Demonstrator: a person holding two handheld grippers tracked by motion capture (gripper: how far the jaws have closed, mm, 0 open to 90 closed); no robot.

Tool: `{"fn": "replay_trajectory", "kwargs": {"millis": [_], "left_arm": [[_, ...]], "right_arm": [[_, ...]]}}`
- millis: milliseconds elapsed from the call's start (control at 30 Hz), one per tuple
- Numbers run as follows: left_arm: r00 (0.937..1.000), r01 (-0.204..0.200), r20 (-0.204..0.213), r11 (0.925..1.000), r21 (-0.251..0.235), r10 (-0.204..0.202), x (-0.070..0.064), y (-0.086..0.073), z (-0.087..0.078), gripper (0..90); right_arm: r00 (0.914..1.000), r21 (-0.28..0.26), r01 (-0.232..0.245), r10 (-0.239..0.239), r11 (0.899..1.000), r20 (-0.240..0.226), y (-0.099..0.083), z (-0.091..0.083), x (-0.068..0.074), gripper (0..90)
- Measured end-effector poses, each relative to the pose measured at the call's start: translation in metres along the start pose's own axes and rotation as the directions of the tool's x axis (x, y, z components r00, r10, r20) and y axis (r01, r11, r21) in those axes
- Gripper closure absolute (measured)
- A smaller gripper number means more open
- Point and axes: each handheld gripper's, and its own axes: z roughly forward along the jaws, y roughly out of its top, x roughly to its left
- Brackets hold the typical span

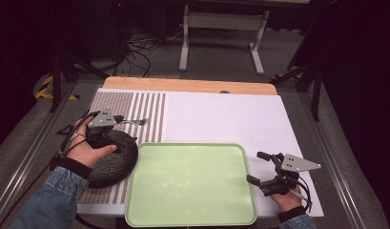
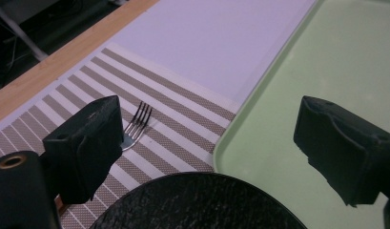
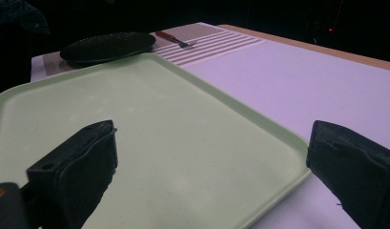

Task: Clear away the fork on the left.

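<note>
The left hand-held gripper [image 1: 117, 135] hovers with its jaws wide apart over the far edge of the black plate [image 1: 114, 160], holding nothing. The fork [image 2: 137, 125] lies just beyond the plate on the striped placemat [image 1: 147, 114], beside the gripper's left jaw. The right hand-held gripper [image 1: 258, 167], jaws also apart and empty, sits well away, just right of the green tray [image 1: 190, 183]
</note>
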Motion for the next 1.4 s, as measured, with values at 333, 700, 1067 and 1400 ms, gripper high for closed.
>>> {"fn": "replay_trajectory", "kwargs": {"millis": [333,700,1067,1400], "left_arm": [[0.9979,0.051,-0.04,0.9982,-0.031,-0.052,0.022,-0.002,0.002,8.9],[0.9965,0.043,-0.071,0.9991,-0.004,-0.043,0.04,-0.005,0.014,11.7],[0.9956,0.056,-0.076,0.9984,0.009,-0.056,0.056,-0.015,0.025,13.8],[0.9958,0.013,-0.091,0.9967,0.08,-0.006,0.066,-0.02,0.034,16.0]], "right_arm": [[1.0,0.001,-0.003,0.003,1.0,-0.008,0.0,0.001,-0.001,3.7],[1.0,-0.004,0.001,-0.001,1.0,-0.007,0.0,0.0,-0.001,3.7],[1.0,-0.006,0.002,-0.002,1.0,-0.004,0.0,-0.001,-0.001,3.6],[1.0,-0.014,0.0,0.0,1.0,-0.001,0.0,-0.003,-0.002,3.6]]}}
